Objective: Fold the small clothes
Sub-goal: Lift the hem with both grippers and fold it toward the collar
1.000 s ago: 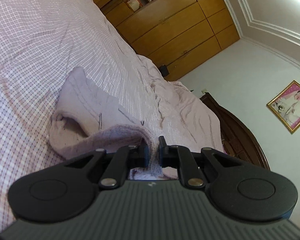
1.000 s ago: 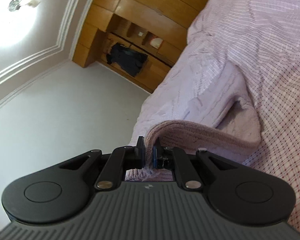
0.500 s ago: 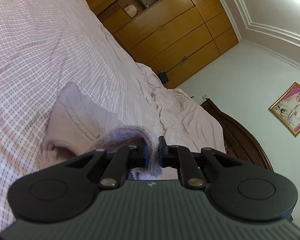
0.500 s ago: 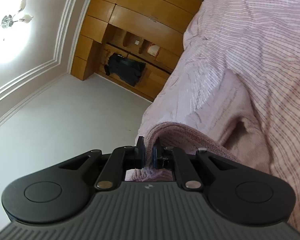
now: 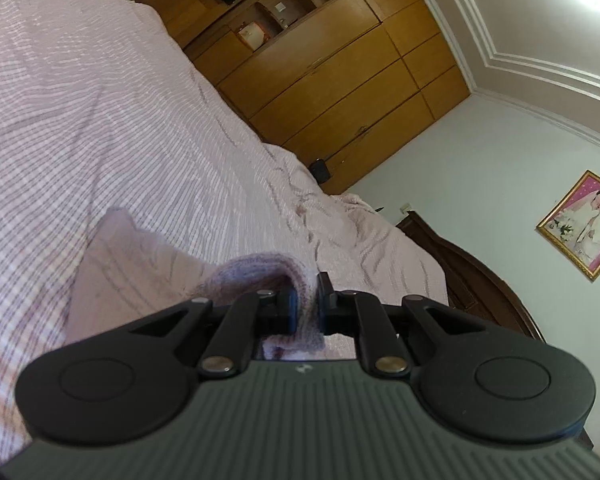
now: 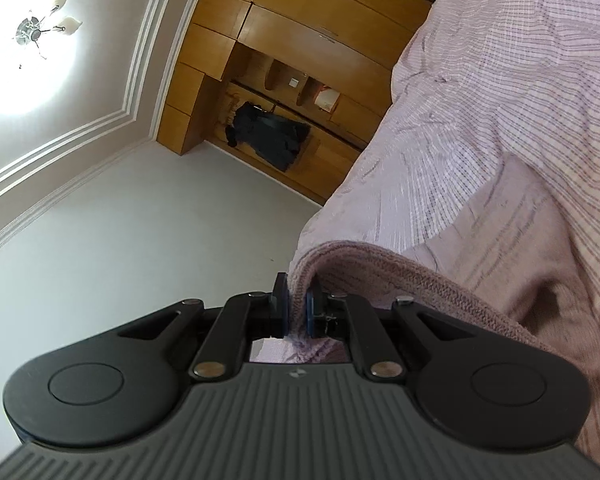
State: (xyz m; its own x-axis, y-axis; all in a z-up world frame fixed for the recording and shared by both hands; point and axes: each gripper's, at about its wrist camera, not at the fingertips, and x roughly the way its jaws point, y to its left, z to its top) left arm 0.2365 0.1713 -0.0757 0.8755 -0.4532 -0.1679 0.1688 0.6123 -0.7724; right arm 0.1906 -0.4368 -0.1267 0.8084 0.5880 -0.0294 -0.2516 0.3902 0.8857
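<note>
Sideways, both tools (tilted) pinching knit [image 5: 256,270]

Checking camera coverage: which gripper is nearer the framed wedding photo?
Probably left. The left gripper faces the framed wedding photo on the wall ahead-right; the right gripper, also gripping the knit garment, doesn't see it.

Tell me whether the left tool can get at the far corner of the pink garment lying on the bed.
Probably not as things stand. The left tool is shut on the knit hem of the pink garment, so it is occupied. Nothing lies between it and the far corner on the bed.
</note>
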